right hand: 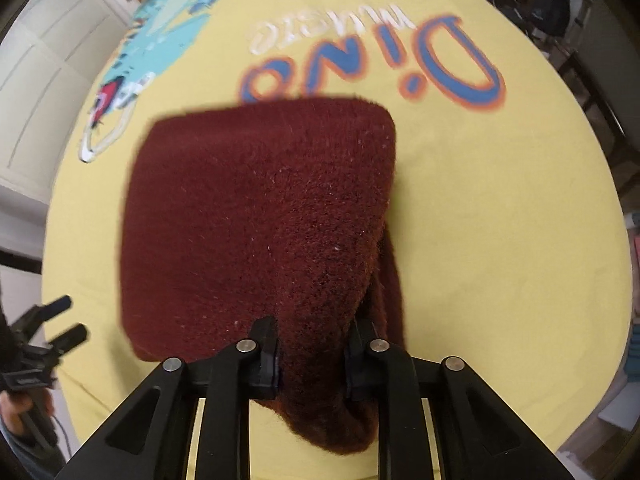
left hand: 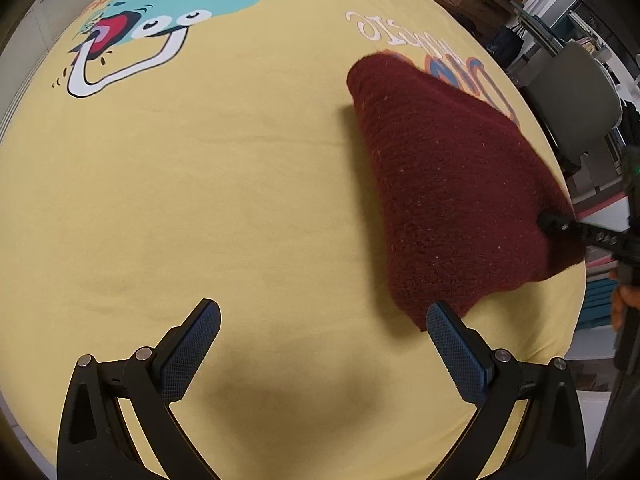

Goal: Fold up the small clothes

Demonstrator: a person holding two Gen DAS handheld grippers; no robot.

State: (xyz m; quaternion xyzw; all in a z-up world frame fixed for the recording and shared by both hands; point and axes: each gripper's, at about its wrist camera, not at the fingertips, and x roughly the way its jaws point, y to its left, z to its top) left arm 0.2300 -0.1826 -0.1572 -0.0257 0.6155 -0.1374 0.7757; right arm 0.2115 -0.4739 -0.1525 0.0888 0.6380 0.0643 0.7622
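- Bedsheet (left hand: 200, 200) in yellow with a dinosaur print (left hand: 168, 12) covers the whole work surface; near its right edge, partly over the blue "Dino" lettering (right hand: 440, 56), lies the task's thing.
- Maroon knit garment (right hand: 256, 208) looks already doubled over, one end flat on the sheet, the near end bunched and raised.
- Right gripper (right hand: 312, 352) has its jaws pressed onto that bunched end, several layers pinched between them.
- Left gripper (left hand: 320, 344) hangs spread wide above bare sheet, holding nothing, its right finger (left hand: 456, 348) just beside the garment's nearest corner.
- Risk, as I judge it: the thick fuzzy wad could slip or shed a layer if pulled one-handed, skewing the fold.
- Dragging may also slide the garment off the sheet's nearby edge.
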